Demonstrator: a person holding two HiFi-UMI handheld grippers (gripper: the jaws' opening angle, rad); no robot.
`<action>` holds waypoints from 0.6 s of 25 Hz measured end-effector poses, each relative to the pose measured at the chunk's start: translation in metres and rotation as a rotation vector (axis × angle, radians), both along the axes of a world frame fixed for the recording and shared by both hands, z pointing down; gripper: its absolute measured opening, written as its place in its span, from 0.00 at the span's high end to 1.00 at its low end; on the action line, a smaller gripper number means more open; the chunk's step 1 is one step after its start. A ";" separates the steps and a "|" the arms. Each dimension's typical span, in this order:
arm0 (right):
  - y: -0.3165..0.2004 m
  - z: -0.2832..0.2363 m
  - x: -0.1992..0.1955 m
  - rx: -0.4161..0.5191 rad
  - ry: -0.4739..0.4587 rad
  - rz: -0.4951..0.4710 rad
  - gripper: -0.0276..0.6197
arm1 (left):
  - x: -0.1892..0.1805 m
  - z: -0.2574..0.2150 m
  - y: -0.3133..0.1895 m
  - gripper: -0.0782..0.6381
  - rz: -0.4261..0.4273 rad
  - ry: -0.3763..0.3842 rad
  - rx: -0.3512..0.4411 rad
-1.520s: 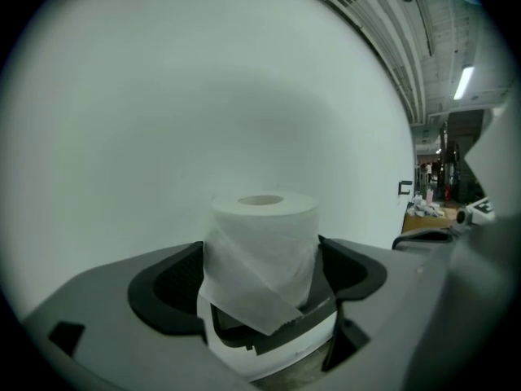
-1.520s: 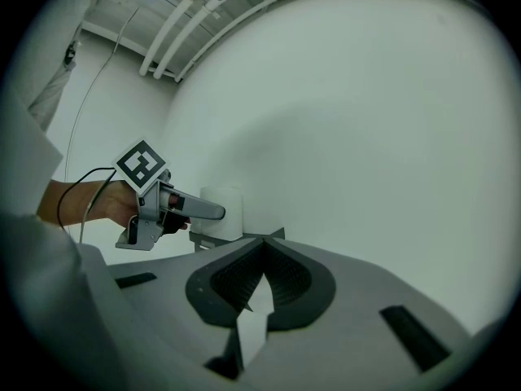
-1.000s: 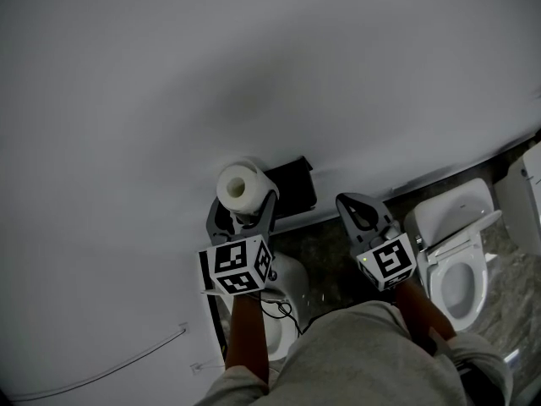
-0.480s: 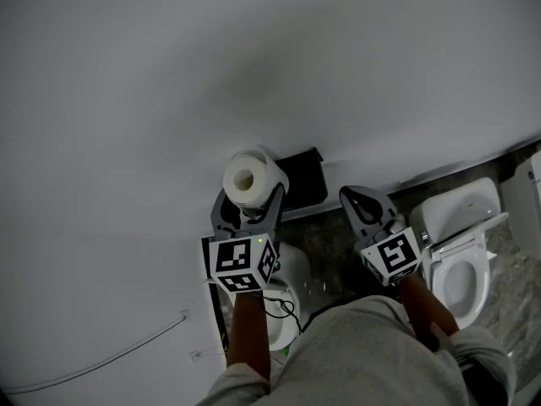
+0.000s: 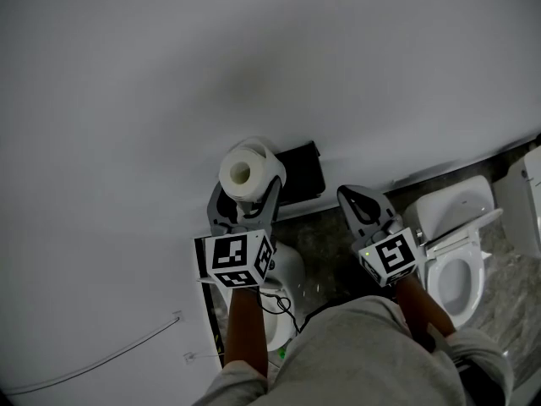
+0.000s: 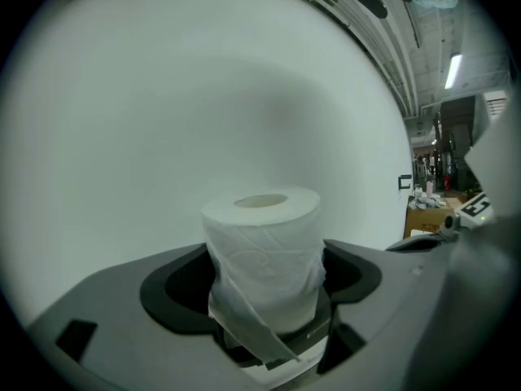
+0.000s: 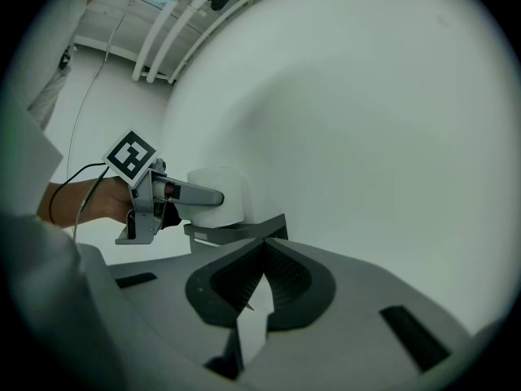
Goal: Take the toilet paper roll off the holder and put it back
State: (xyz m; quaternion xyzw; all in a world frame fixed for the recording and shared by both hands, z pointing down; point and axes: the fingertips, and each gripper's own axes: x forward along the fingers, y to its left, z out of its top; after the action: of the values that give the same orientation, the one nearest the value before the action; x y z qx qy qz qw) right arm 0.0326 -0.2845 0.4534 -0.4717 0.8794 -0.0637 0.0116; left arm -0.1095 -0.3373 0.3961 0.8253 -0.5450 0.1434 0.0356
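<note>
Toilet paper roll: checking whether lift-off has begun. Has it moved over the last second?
No. In the head view the toilet paper roll keeps the same spot against the black holder, at its left end.

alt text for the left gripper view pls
A white toilet paper roll stands upright between the two grey jaws of the left gripper, which have just been closing and now press its sides. A loose sheet hangs down the roll's front, a dark holder shows beneath it, and a plain white wall fills the background.
</note>
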 end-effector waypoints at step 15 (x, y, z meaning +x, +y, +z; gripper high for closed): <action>0.040 -0.036 -0.018 0.067 0.039 0.007 0.95 | -0.005 -0.062 0.032 0.34 0.018 0.029 0.178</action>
State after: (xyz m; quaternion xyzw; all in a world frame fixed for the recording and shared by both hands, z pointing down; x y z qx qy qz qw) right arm 0.0142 -0.2447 0.4170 -0.4752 0.8795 -0.0250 0.0102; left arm -0.1144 -0.3058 0.3340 0.8320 -0.5476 0.0829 -0.0313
